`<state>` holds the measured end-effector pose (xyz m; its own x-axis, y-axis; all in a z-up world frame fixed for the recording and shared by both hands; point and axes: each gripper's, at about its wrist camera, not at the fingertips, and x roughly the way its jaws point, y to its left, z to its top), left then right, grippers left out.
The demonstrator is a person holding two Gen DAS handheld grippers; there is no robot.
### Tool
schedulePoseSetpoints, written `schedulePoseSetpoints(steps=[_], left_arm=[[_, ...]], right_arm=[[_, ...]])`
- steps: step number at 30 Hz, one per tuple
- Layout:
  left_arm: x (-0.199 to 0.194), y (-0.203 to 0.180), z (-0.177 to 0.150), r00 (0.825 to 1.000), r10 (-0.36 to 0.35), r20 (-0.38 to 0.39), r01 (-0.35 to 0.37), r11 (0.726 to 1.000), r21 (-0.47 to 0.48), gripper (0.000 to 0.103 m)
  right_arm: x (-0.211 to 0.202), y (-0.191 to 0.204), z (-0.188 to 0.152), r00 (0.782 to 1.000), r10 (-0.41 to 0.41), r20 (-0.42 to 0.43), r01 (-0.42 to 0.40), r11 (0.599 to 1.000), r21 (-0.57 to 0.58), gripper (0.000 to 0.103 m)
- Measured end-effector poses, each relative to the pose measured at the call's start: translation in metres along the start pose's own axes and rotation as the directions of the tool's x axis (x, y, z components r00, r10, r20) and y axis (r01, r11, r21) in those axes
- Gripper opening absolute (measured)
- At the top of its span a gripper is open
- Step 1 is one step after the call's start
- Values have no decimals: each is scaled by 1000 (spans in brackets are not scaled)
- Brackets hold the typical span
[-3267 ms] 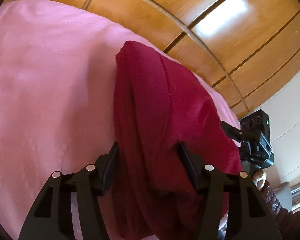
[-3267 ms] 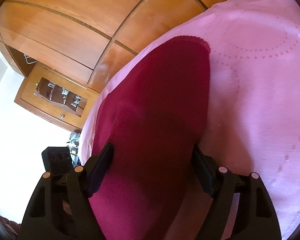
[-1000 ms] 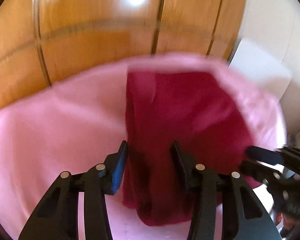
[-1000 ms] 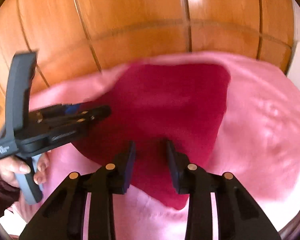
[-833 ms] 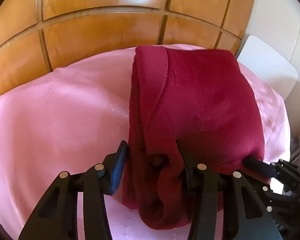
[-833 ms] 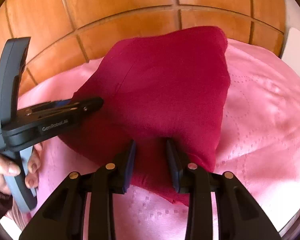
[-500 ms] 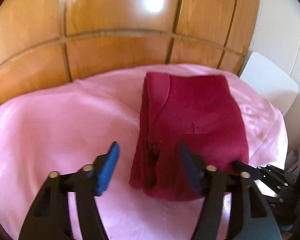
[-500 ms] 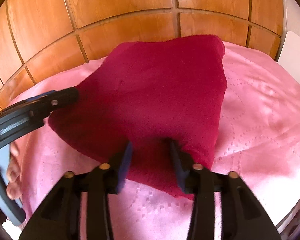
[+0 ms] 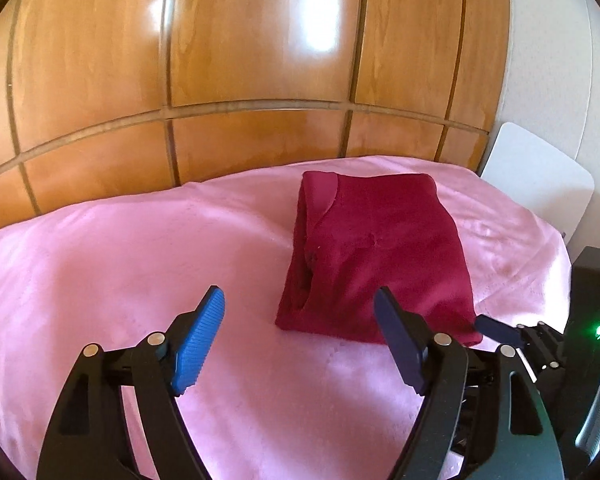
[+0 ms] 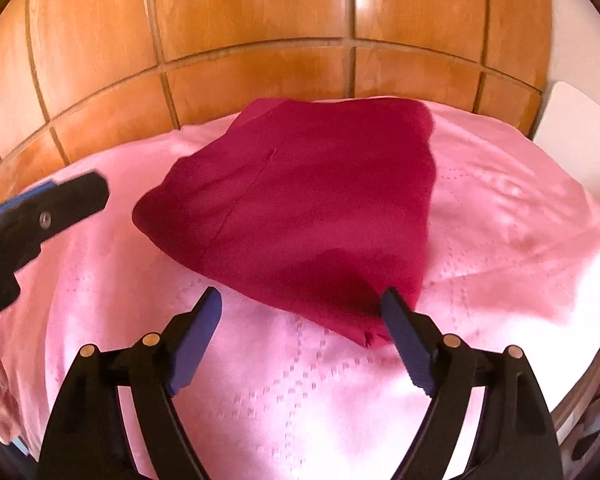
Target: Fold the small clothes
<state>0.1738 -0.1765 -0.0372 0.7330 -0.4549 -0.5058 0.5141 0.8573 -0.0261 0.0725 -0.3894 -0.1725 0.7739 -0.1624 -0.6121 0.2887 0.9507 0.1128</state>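
The wooden panelled wall (image 9: 260,60) is filling the far side of both views, and below it the pink cloth (image 9: 120,248) is covering the surface that carries the work (whether that is a bed or a desk is hard to tell from these curved views). On the cloth, toward the far right in the left wrist view, the dark red garment (image 9: 380,256) is lying as a compact folded bundle, its layered edges showing along its left side. A second ago both claws were pinching its near edge; now it is resting on the cloth by itself, and both claws are sitting farther back from it than before.

The left claw (image 9: 300,340) is opening, its jaws wide apart and holding nothing, with bare pink cloth between them and the bundle just beyond its right finger. The right claw (image 10: 300,334) is opening too, with only the near corner of the garment showing between its jaws and neither pad pressing on it.

This fold is probably finished: the piece is let go and holding its shape, and a white board (image 9: 536,176) is standing at the far right edge.
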Motion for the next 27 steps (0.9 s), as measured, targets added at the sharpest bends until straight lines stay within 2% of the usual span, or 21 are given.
schedulePoseSetpoints(steps=[6, 10, 15, 18, 21, 27], left_arm=[[-19, 4, -10, 999, 41, 23, -41, 999, -19, 89], [-34, 11, -21, 995, 92, 46, -89, 995, -53, 98], [-49, 26, -33, 984, 170, 59, -165, 983, -77, 99], [-51, 39, -36, 978, 205, 39, -199, 973, -115, 99], [-54, 47, -39, 975, 219, 39, -211, 967, -140, 99], [-50, 47, -45, 972, 233, 9, -230, 963, -144, 99]], right_arm=[[-29, -1, 3, 993, -90, 72, 84, 993, 86, 101], [-46, 5, 0, 981, -154, 121, 139, 983, 121, 101], [-59, 7, 0, 957, -248, 148, 226, 963, 149, 101], [-64, 7, -2, 951, -271, 150, 244, 954, 173, 101], [-68, 11, -4, 939, -301, 165, 273, 946, 172, 101], [-68, 19, -9, 936, -306, 174, 283, 948, 143, 101]])
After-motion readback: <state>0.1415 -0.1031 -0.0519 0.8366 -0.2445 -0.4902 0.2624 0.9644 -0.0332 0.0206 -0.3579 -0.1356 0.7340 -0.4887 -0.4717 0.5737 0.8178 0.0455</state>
